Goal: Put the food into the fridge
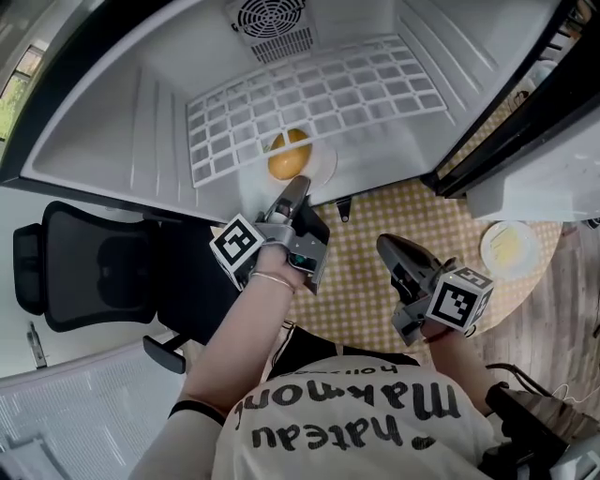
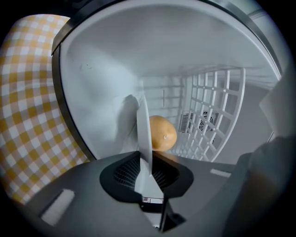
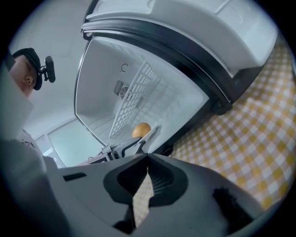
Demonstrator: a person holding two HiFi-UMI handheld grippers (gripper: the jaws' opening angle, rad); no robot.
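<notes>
The fridge (image 1: 141, 112) stands open with its door swung off to the right, and inside it a white plate (image 1: 326, 167) rests on the floor of the compartment, close to the front edge and just under the front of the white wire shelf (image 1: 319, 94). On that plate sits the food (image 1: 288, 155), a single round, yellow-orange piece with a smooth skin; whether it is a fruit or something else cannot be told. The left gripper (image 1: 300, 183) reaches in over the fridge's front edge, and its jaws are closed on the near rim of the plate: in the left gripper view the thin white rim stands edge-on between the two pads, with the round food right behind it and the wire shelf and a vent in the back wall beyond. A round fan grille (image 1: 272, 21) sits high on the back wall in the head view. The right gripper (image 1: 389, 246) is outside the fridge, low and to the right, above the yellow-and-white checked table (image 1: 361, 281); its jaws are drawn together with nothing between them, only the checked cloth showing through the slit. Farther right on the table lies a second white plate (image 1: 485, 251) with something pale yellow on it. A black office chair (image 1: 84, 272) stands to the left of the fridge.
</notes>
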